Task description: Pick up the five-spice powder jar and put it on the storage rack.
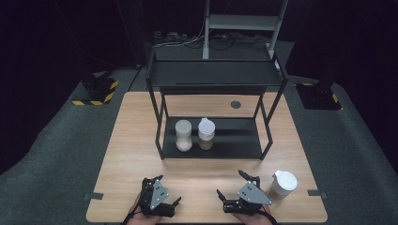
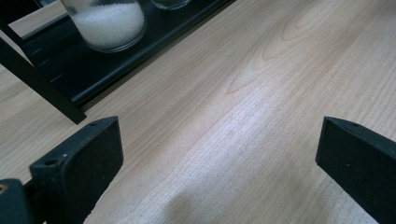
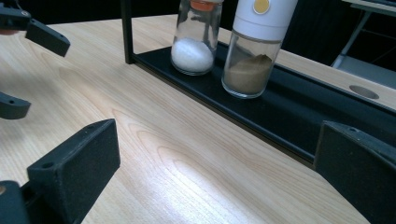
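Note:
On the lower shelf of a black rack (image 1: 234, 145) stand two jars. One holds white grains (image 1: 183, 135) (image 2: 109, 23) (image 3: 195, 44); the other, with a white lid, holds brown powder (image 1: 206, 133) (image 3: 252, 56). A third white-lidded jar (image 1: 282, 185) stands on the table at the front right. My left gripper (image 1: 168, 190) (image 2: 219, 158) is open over bare wood near the front edge. My right gripper (image 1: 231, 183) (image 3: 217, 163) is open too, just left of the third jar and apart from it. In the right gripper view the left gripper (image 3: 28, 70) shows at the far left.
The wooden table (image 1: 131, 140) has a round cable hole (image 1: 235, 104) behind the rack. The rack's top shelf (image 1: 213, 75) overhangs the two jars, and thin black posts (image 1: 158, 126) frame the lower shelf. Dark floor surrounds the table.

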Action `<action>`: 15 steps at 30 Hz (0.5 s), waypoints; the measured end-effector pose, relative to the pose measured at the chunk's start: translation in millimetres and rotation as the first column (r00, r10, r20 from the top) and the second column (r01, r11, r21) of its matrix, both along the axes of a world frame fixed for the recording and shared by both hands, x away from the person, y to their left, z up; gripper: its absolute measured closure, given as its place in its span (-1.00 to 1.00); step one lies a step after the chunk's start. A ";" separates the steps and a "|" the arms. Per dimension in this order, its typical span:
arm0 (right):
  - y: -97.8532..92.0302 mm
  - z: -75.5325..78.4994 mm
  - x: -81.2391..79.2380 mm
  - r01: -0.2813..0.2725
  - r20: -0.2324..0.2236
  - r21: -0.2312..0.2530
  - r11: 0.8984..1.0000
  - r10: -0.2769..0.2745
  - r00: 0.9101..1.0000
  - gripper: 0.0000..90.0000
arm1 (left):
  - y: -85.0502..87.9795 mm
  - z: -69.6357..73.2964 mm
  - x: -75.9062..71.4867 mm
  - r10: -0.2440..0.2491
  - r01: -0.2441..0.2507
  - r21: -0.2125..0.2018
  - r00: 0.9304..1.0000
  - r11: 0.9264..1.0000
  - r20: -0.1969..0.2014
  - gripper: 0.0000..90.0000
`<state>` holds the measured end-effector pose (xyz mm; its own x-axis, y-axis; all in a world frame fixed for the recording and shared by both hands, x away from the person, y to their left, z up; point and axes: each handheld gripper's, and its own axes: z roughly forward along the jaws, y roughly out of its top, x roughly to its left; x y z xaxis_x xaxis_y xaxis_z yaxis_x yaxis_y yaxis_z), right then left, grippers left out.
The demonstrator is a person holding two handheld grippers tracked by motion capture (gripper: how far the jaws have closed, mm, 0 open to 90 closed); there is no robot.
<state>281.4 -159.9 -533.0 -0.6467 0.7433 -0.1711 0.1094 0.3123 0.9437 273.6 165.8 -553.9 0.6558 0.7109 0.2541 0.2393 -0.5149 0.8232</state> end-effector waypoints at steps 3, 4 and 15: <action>0.0 2.8 -2.6 -0.006 0.005 0.003 1.000 0.006 1.000 -1.00 | -0.2 -0.1 0.0 -0.001 0.001 0.002 1.000 1.000 0.000 -0.98; -0.1 3.7 -3.4 -0.007 0.005 0.005 1.000 0.007 1.000 -1.00 | -0.2 -0.1 0.1 -0.001 0.001 0.001 1.000 1.000 -0.001 -0.98; -8.7 16.6 -10.6 -0.015 0.023 0.023 1.000 0.014 1.000 -1.00 | 0.3 0.0 -0.1 -0.005 0.005 -0.005 1.000 1.000 -0.001 -0.98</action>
<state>270.9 -168.6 -516.4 -0.6538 0.7376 -0.1684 0.0837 0.2917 0.9528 273.5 166.1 -553.9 0.6593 0.7092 0.2499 0.2378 -0.5119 0.8255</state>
